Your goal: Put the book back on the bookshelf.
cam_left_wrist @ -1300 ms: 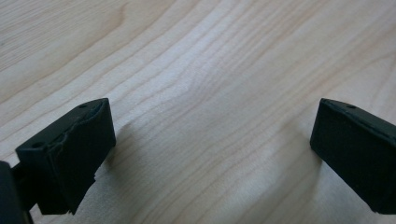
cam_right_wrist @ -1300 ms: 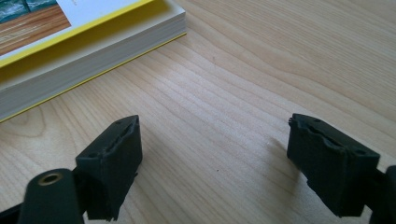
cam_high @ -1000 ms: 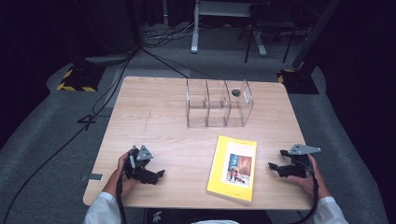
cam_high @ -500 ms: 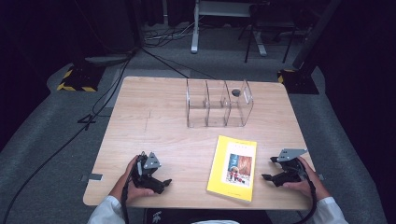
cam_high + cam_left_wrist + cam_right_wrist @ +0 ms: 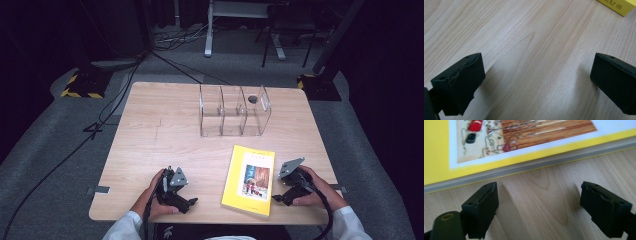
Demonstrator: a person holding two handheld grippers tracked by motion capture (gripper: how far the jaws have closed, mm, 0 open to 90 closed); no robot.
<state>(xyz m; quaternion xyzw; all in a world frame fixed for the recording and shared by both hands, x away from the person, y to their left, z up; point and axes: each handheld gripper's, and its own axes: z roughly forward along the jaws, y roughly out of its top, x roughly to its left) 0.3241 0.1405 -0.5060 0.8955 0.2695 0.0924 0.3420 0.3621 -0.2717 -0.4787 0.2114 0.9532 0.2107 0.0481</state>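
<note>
The yellow book (image 5: 249, 179) lies flat near the table's (image 5: 165, 135) front edge, its cover picture cropped in the right gripper view. The right gripper (image 5: 278, 197) sits just beside its page edge, jaws wide, empty. Left gripper (image 5: 191, 202), equally spread, holds nothing

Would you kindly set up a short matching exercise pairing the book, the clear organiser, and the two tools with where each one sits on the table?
Things:
1. yellow book
2. clear organiser
3. left tool
4. right tool

Places:
A. far half of the table, standing upright
B. near edge, jaws open just right of the book
C. lying flat between the two tools
D. near edge, jaws open over bare wood left of the book

Pairs: 1-C, 2-A, 3-D, 4-B
</note>
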